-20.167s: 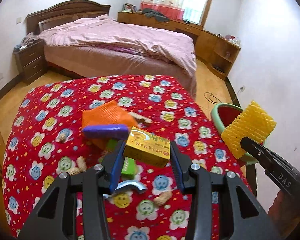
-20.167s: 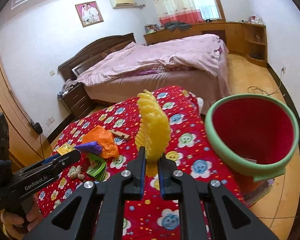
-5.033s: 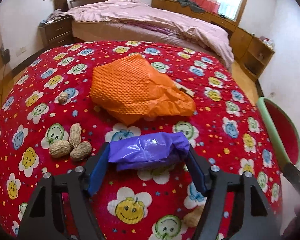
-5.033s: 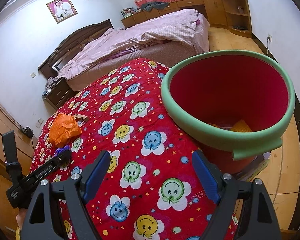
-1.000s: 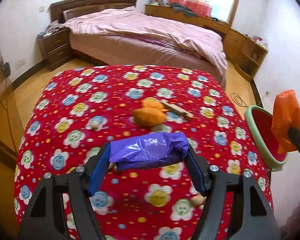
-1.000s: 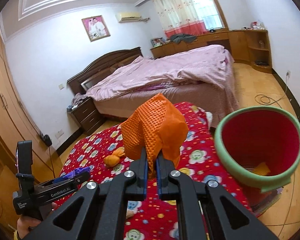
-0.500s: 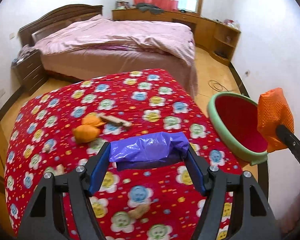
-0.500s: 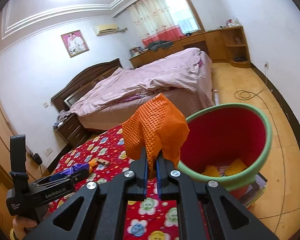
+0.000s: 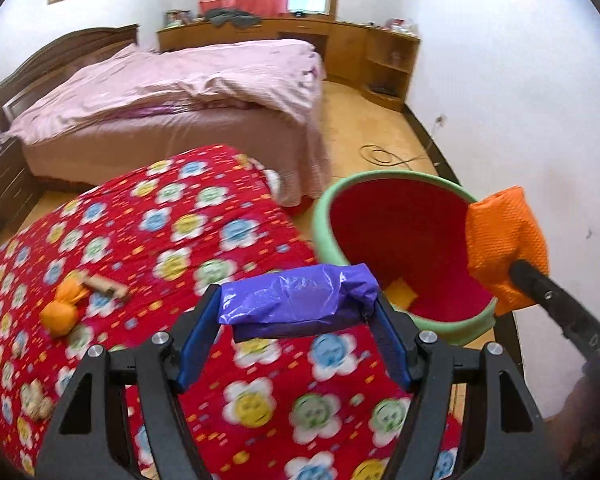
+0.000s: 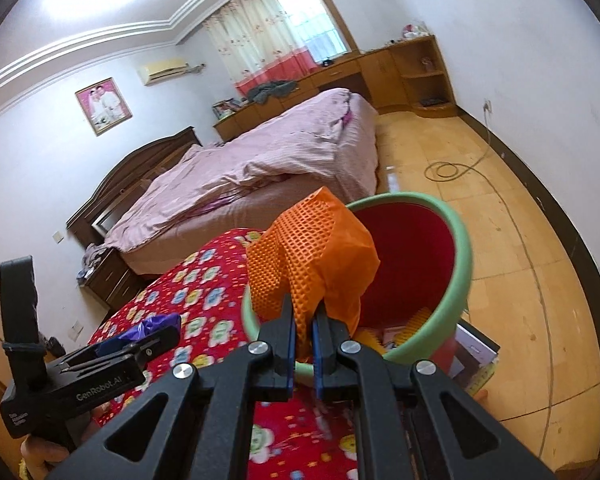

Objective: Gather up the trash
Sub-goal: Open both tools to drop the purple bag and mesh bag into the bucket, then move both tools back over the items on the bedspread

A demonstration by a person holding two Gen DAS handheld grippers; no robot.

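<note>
My left gripper (image 9: 296, 332) is shut on a crumpled purple plastic wrapper (image 9: 296, 298) and holds it above the red flowered table near the bin. My right gripper (image 10: 304, 344) is shut on an orange mesh bag (image 10: 312, 256) and holds it over the near rim of the red bin with a green rim (image 10: 460, 248). The bin (image 9: 324, 208) stands on the floor beside the table. Yellow trash (image 9: 400, 294) lies inside it. In the left wrist view the orange bag (image 9: 504, 240) hangs over the bin's right rim.
Orange peel (image 9: 58, 316) and a small wooden piece (image 9: 104, 284) lie on the table (image 9: 188, 216) at left, with peanuts (image 9: 34, 398) near the front left. A pink bed (image 9: 172, 92), wooden cabinets and a floor cable (image 9: 384, 156) are behind. A book (image 10: 476, 356) lies under the bin.
Both grippers have swung right toward the bin. The orange bag now hangs over the bin's rim and the purple wrapper is close to the bin's near edge.
</note>
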